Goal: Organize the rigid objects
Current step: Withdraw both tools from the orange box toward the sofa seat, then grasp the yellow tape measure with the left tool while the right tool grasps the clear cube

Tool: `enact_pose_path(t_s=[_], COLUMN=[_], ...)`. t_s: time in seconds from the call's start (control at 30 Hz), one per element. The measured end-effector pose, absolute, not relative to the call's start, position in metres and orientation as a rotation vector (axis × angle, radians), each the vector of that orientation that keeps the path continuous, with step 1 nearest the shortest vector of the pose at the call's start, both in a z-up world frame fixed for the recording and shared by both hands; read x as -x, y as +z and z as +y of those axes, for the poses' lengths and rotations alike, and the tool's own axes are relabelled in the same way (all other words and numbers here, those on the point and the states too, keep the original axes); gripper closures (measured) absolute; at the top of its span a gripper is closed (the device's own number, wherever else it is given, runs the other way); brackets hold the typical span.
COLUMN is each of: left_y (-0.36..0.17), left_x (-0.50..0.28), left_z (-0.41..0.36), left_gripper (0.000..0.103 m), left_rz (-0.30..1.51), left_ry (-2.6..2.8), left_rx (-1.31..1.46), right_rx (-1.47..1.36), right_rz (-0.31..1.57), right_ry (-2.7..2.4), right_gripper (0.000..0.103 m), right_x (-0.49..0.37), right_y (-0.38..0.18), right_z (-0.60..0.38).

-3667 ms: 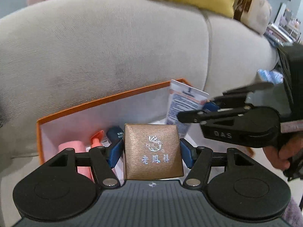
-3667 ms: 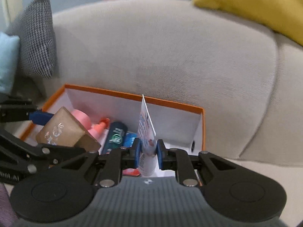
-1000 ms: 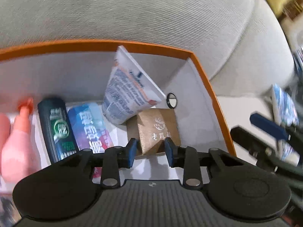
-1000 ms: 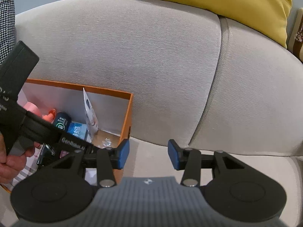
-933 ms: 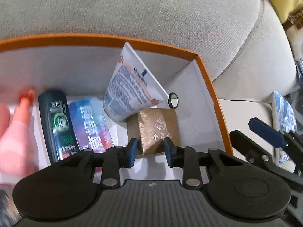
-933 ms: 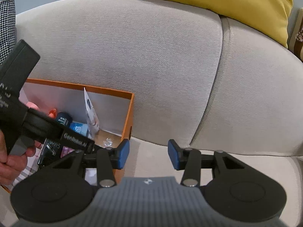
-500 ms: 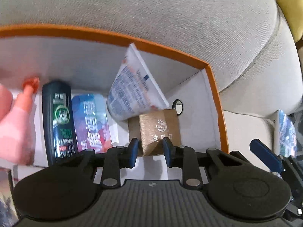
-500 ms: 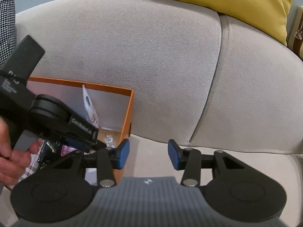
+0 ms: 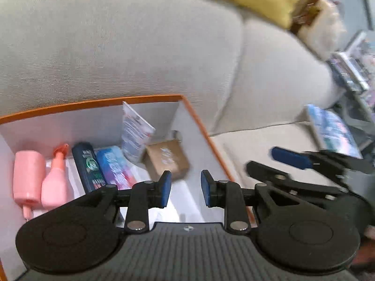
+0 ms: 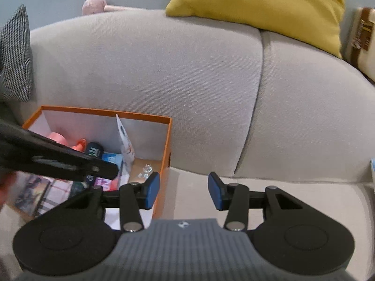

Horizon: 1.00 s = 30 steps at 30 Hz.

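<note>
An orange-rimmed box (image 9: 196, 126) sits on the sofa seat. Inside lie a brown gift box (image 9: 167, 161), a white tube (image 9: 134, 135) leaning on the back wall, a blue pack (image 9: 114, 166), a dark bottle (image 9: 89, 164) and two pink bottles (image 9: 29, 175). My left gripper (image 9: 185, 188) is open and empty, raised above the box's right part. My right gripper (image 10: 184, 194) is open and empty over the sofa seat, just right of the box (image 10: 164, 154). The brown gift box also shows in the right wrist view (image 10: 145, 169).
A grey sofa backrest (image 10: 187, 82) rises behind the box. A yellow cushion (image 10: 269, 4) and a checked pillow (image 10: 14, 58) rest on it. A blue-printed pack (image 9: 332, 131) lies on the seat at right. Magazines (image 10: 30, 196) lie by the box's front.
My left gripper has let go of the brown gift box, opened wider and pulled up and back from the box. The right gripper has stayed open and nearly still.
</note>
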<state>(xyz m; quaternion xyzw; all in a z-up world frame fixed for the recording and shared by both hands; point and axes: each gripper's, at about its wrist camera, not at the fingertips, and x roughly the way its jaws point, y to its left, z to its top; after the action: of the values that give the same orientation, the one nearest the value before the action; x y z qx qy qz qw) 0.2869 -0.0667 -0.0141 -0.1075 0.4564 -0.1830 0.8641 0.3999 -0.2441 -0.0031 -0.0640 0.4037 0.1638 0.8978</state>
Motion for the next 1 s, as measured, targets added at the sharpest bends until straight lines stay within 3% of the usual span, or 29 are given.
enact_pose_path(t_s=[0.23, 0.53, 0.6, 0.73, 0.87, 1.0], left_y=[-0.006, -0.067, -0.079, -0.093, -0.105, -0.119], left_x=[-0.218, -0.166, -0.159, -0.152, -0.149, -0.148], left_z=[-0.076, -0.105, -0.115, -0.133, -0.148, -0.158], left_gripper=[0.073, 0.072, 0.068, 0.044, 0.034, 0.032], left_rz=[0.912, 0.939, 0.935, 0.926, 0.895, 0.899], left_ry=[-0.474, -0.526, -0.535, -0.552, -0.554, -0.566], left_rx=[0.201, 0.072, 0.007, -0.102, -0.217, -0.277], right_rx=[0.051, -0.149, -0.176, -0.175, -0.190, -0.193], right_rz=[0.860, 1.018, 1.028, 1.025, 1.024, 1.023], right_ry=[0.295, 0.200, 0.191, 0.183, 0.213, 0.237], right_gripper=[0.052, 0.051, 0.048, 0.046, 0.045, 0.044], right_x=[-0.341, -0.293, -0.288, -0.282, -0.282, -0.284], right_y=[-0.005, -0.057, -0.065, -0.075, -0.080, -0.085], right_z=[-0.266, -0.297, -0.300, -0.302, -0.304, -0.301])
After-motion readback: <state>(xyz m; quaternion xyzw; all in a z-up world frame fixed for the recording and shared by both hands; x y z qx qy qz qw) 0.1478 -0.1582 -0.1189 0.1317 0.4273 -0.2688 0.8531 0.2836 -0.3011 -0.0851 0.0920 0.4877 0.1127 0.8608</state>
